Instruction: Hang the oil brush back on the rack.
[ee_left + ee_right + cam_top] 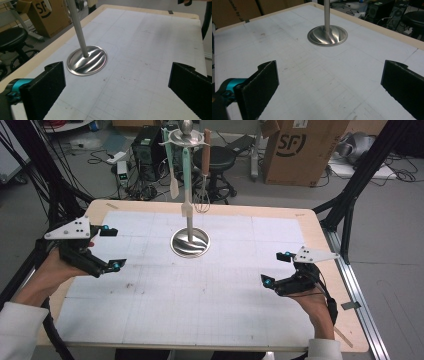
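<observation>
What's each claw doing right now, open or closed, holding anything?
Left claw: open, jaws wide apart, holding nothing.
Right claw: open, jaws wide apart, holding nothing.

A white gridded mat (200, 285) covers the pale wood counter (320, 235). The stand (190, 241) near its far edge is shiny silver, hung with a mint spatula (186, 180), a brown-handled whisk (204, 170). Both tools are black with teal accents.

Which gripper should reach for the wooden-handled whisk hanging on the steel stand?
Probably right: the wooden-handled whisk hangs on the stand's right side, facing the open right gripper; the left gripper would cross the pole.
</observation>
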A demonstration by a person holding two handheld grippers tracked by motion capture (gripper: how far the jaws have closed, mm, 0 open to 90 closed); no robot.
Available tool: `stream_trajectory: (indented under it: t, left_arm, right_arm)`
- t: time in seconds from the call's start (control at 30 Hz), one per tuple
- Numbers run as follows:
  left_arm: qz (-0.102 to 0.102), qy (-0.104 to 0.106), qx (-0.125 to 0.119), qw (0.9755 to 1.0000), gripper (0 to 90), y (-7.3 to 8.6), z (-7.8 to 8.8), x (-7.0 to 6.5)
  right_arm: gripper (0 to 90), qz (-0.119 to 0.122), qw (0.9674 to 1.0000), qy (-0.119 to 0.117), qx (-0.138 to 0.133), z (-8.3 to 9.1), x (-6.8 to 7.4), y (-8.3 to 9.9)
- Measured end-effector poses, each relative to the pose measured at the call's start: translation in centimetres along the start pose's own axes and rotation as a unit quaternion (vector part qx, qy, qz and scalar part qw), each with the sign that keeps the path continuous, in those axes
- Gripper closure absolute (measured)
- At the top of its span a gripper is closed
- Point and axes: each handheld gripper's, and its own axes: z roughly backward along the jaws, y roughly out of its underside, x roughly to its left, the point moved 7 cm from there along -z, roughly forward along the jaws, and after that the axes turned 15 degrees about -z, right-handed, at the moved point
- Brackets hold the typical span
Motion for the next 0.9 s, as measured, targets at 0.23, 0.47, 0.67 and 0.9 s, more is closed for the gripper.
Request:
stream_trajectory:
  t: [0.23,0.47,0.67,0.9]
  left_arm:
    - [0.028,-0.012,-0.020,0.9993,1.7,3.2,-0.2,-2.1]
    - [0.046,-0.008,-0.028,0.9985,1.6,5.1,-0.9,-3.4]
    - [0.056,-0.004,-0.024,0.9982,1.7,6.6,-1.1,-3.7]
    - [0.059,-0.007,-0.025,0.9979,1.7,6.9,-1.0,-3.8]
  right_arm:
    - [0.0,-0.002,0.9997,0.006,-0.026,0.3,0.0,0.8]
    - [0.0,-0.003,0.9993,0.003,-0.037,0.7,0.0,1.8]
    - [0.0,-0.012,0.9994,0.006,-0.031,0.9,-0.6,2.5]
    - [0.0,-0.015,0.9994,0.014,-0.027,0.9,-0.9,2.9]
